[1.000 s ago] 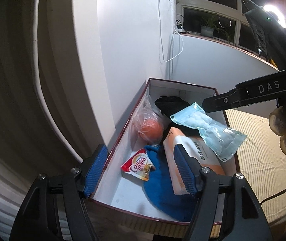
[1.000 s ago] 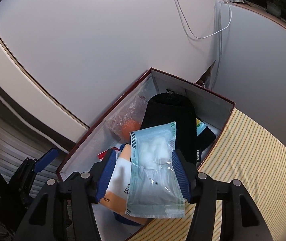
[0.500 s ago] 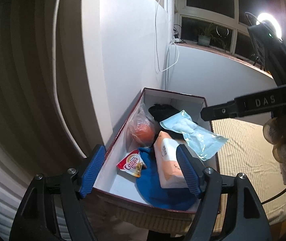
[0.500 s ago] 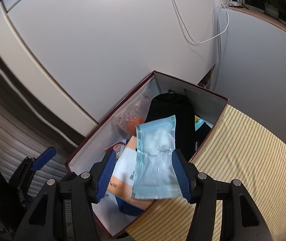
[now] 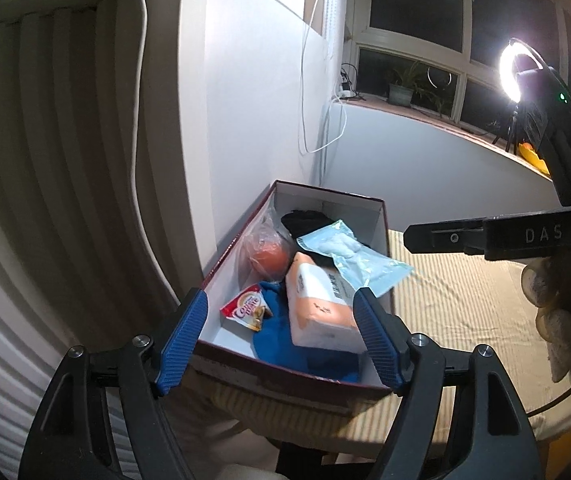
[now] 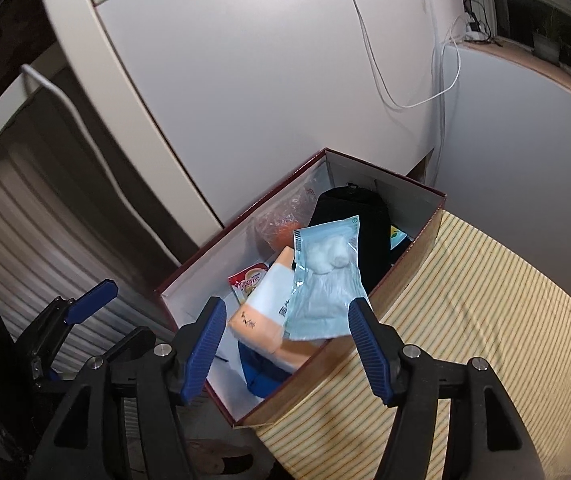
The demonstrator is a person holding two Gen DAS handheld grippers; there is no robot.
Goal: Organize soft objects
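Note:
A dark-red-rimmed box (image 5: 327, 192) (image 6: 385, 169) holds an orange-and-white tissue pack (image 5: 317, 312) (image 6: 261, 316), a blue cloth (image 5: 281, 340), a coffee creamer sachet (image 5: 247, 309), a bagged orange (image 5: 269, 258) and a black fabric item (image 6: 349, 216). A pale blue bag of cotton balls (image 5: 355, 254) (image 6: 323, 280) lies on top, partly over the tissue pack. My right gripper (image 6: 287, 308) hovers above the box's near side; its jaws are opening and press on nothing. My left gripper (image 5: 279, 299) stands open and empty above the box's near end.
The box sits on a yellow striped cloth (image 6: 485, 300) beside a white wall (image 5: 253, 100). White cables (image 6: 405, 100) hang down the wall. A ring light (image 5: 511, 68) and potted plant (image 5: 399, 88) stand on the windowsill. A radiator lies at left.
Both grippers have drawn back and up from the box. The cotton-ball bag has left the right gripper's jaws and now rests on the tissue pack. The right jaws stand wider.

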